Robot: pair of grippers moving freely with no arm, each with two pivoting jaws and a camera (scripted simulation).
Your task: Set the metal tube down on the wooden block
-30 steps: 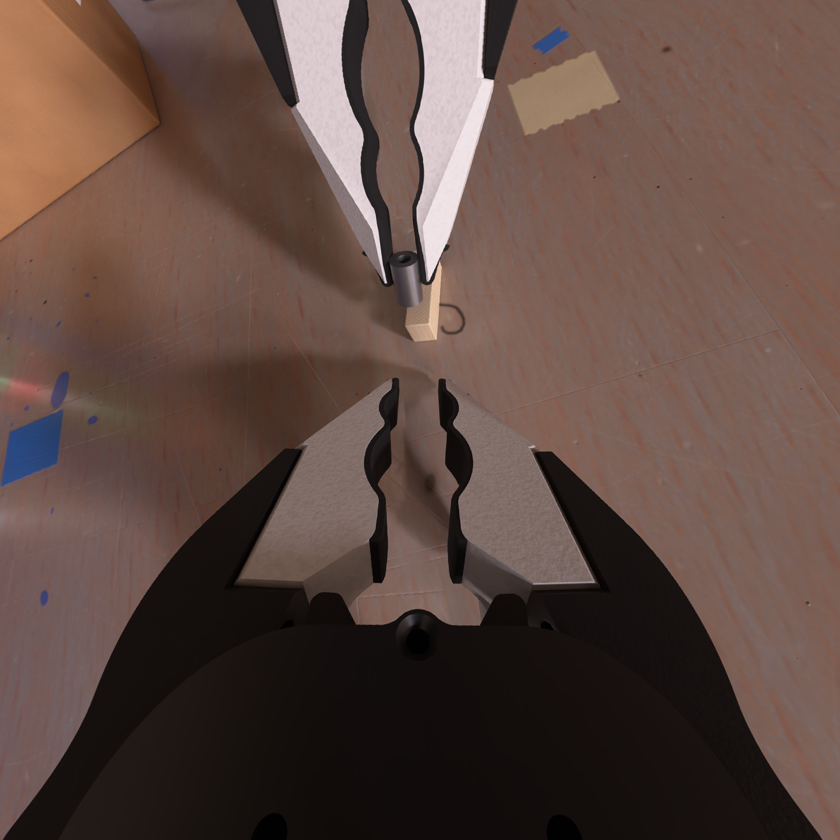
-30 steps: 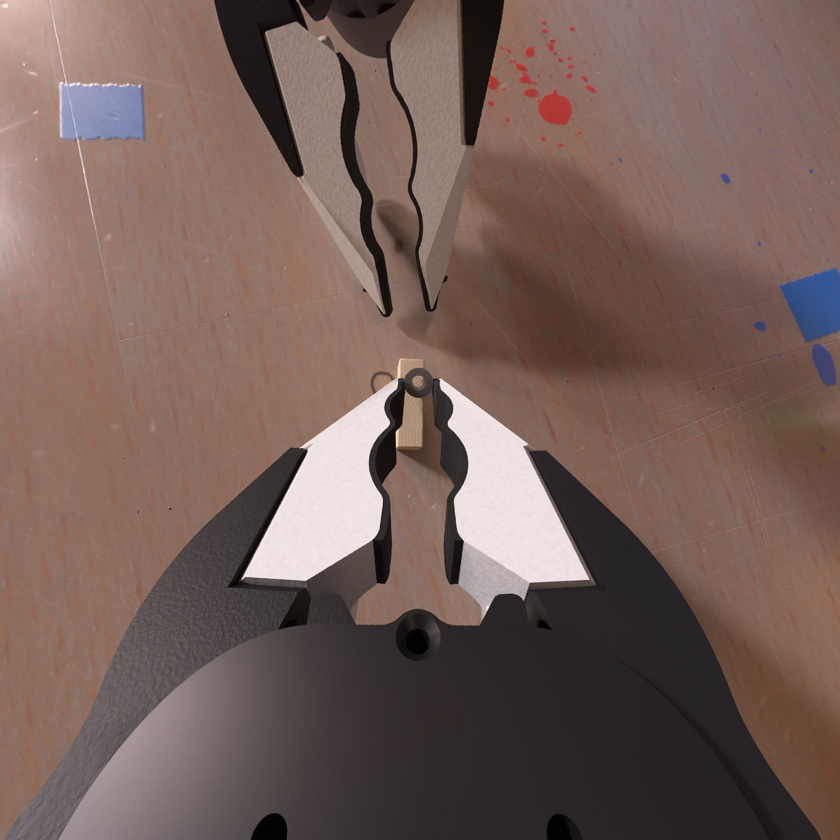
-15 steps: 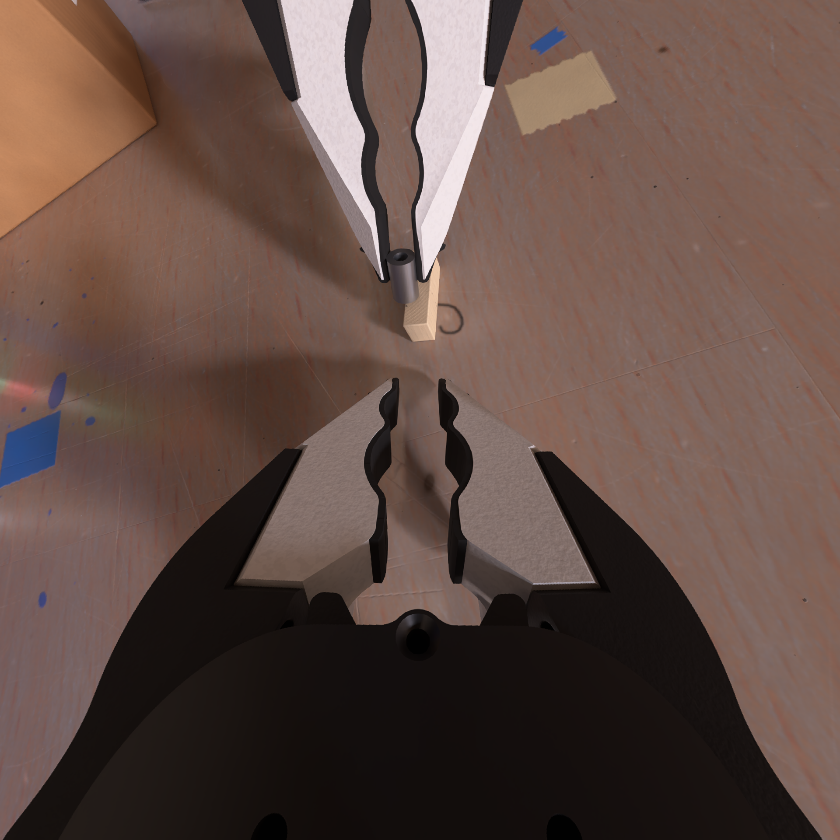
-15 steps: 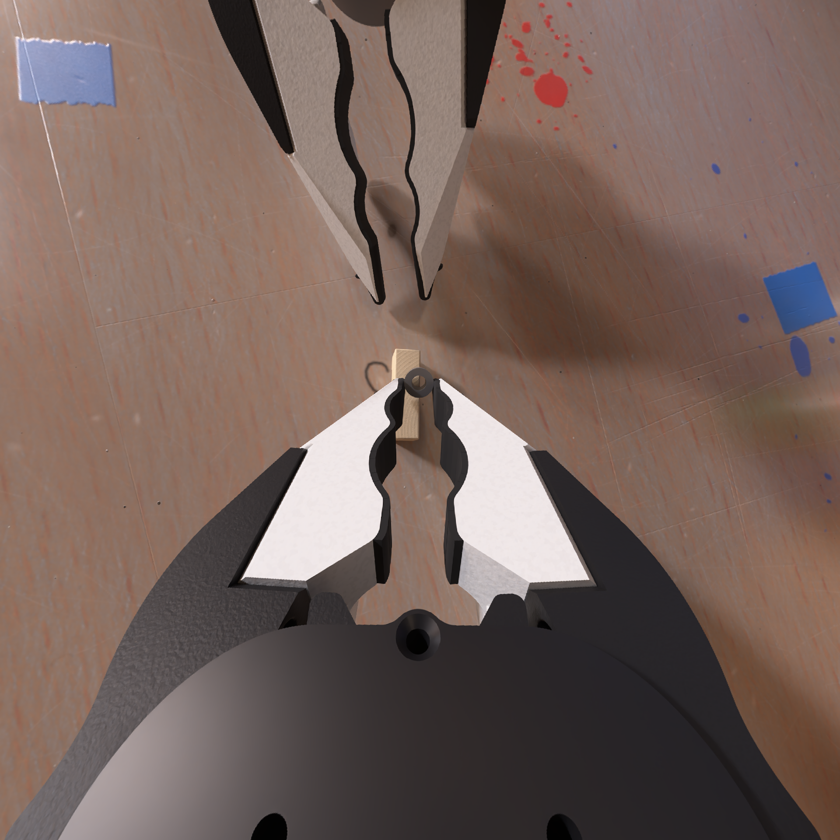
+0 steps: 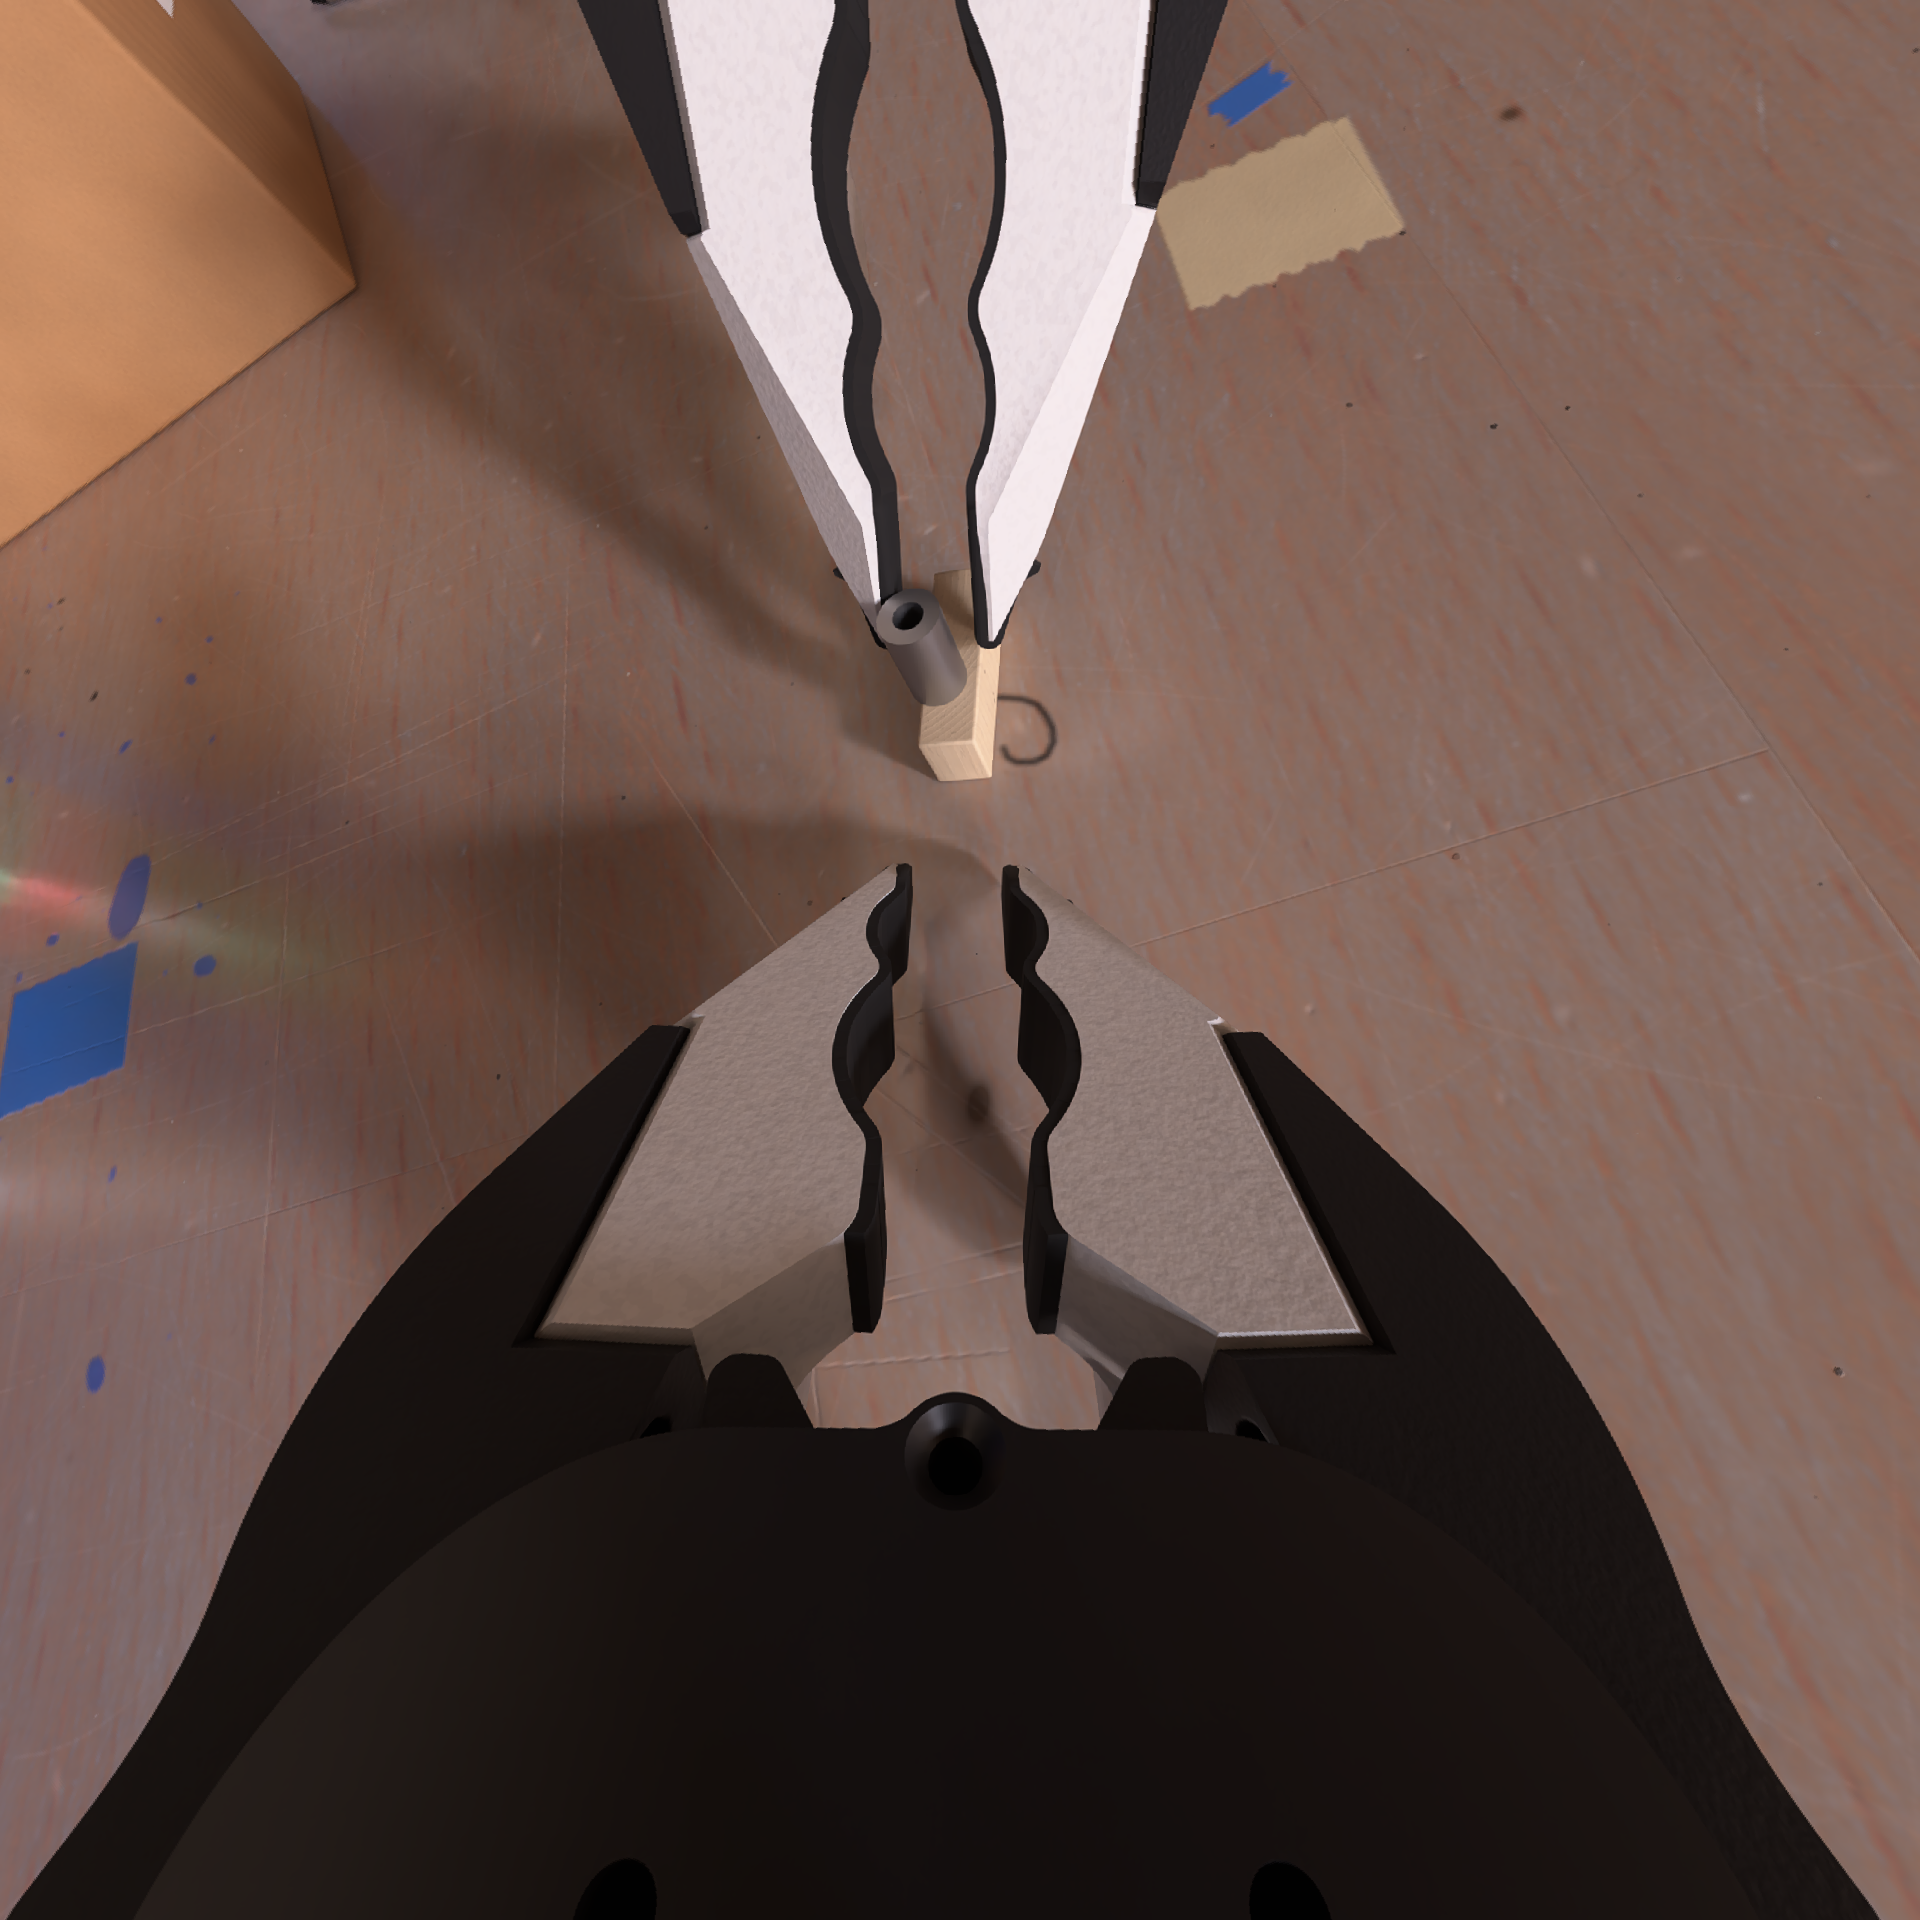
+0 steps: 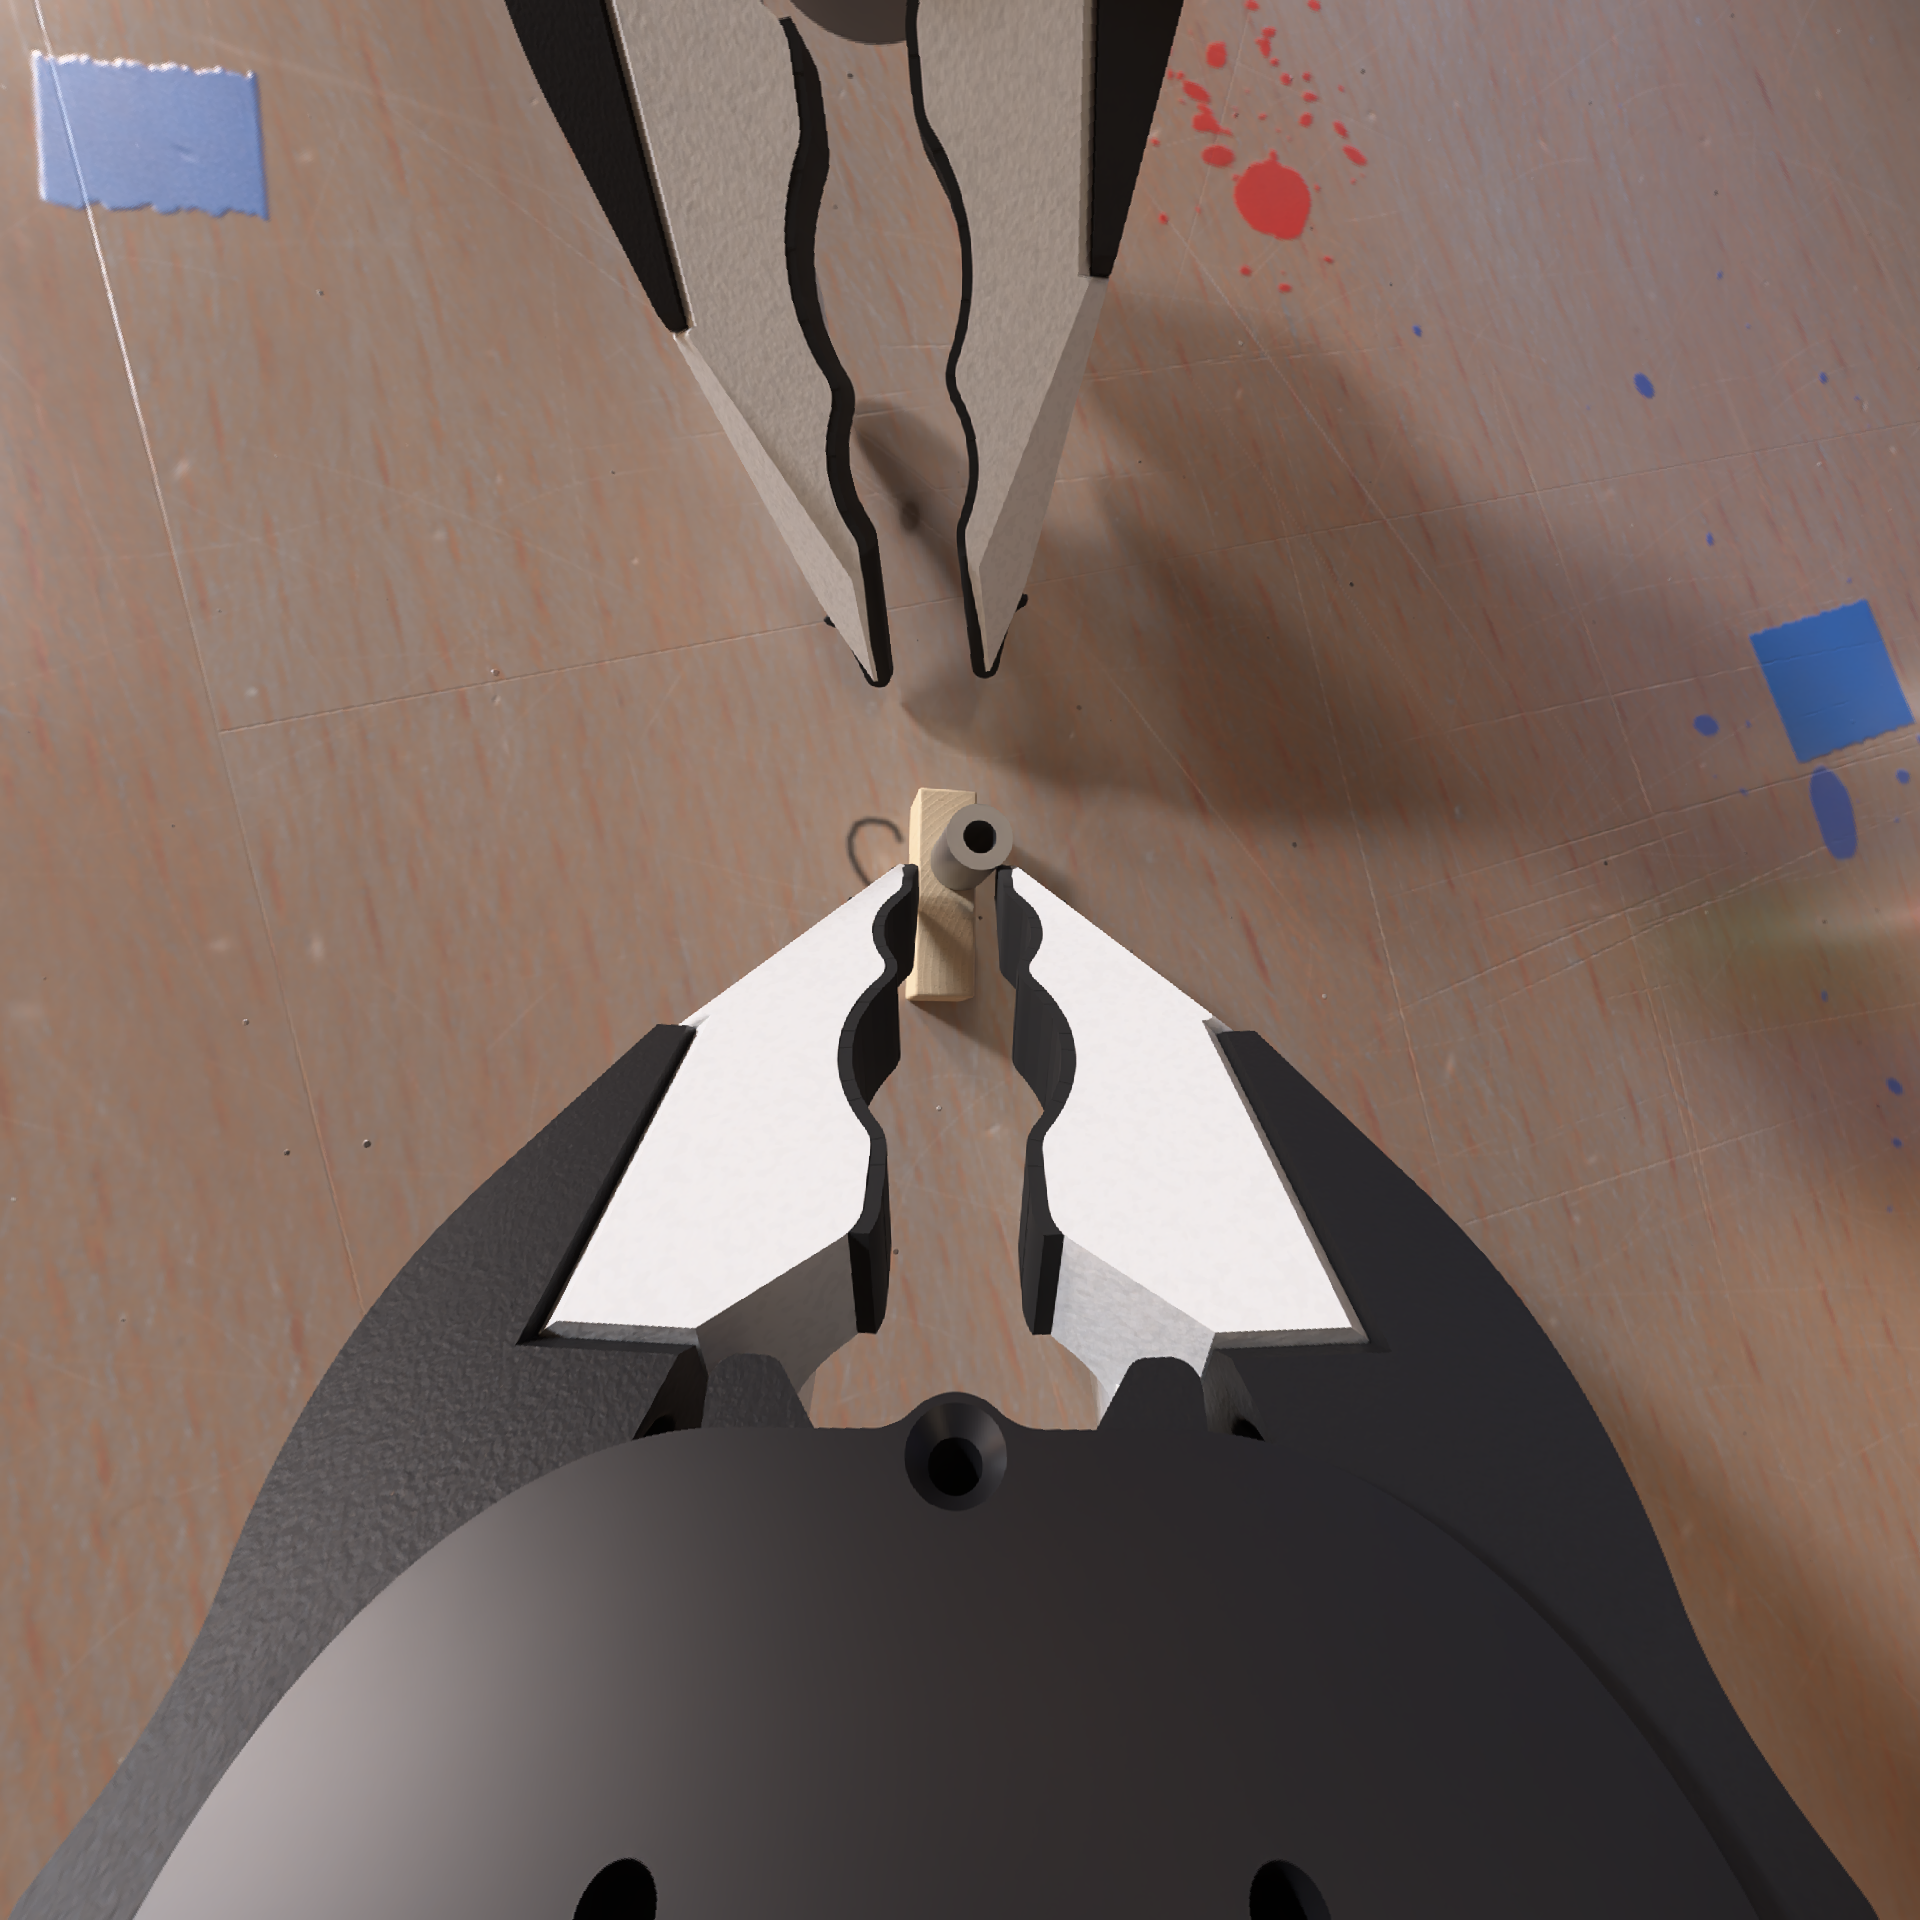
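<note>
The small light wooden block (image 5: 961, 727) lies on the brown floor between the two grippers. The short dark grey metal tube (image 5: 925, 655) stands tilted with its lower end on the block (image 6: 940, 945), open end up (image 6: 975, 842). My right gripper (image 6: 953, 878) is open, its fingertips either side of the tube and block. The tube sits close against one fingertip (image 5: 881, 613); I cannot tell if they touch. My left gripper (image 5: 954, 873) is open and empty, a short way from the block, facing the right gripper (image 5: 935, 629). It shows in the right wrist view (image 6: 930, 673) too.
A cardboard box (image 5: 135, 260) stands at the far left. A tan tape patch (image 5: 1278, 213), blue tape patches (image 5: 68, 1023) (image 6: 145, 135) (image 6: 1829, 681) and red paint splatter (image 6: 1270, 197) lie flat on the floor. A thin black hook-shaped mark (image 5: 1029, 732) is beside the block.
My right gripper has opened and let go of the tube. The tube now rests tilted on the block near one finger. The left gripper has stayed put.
</note>
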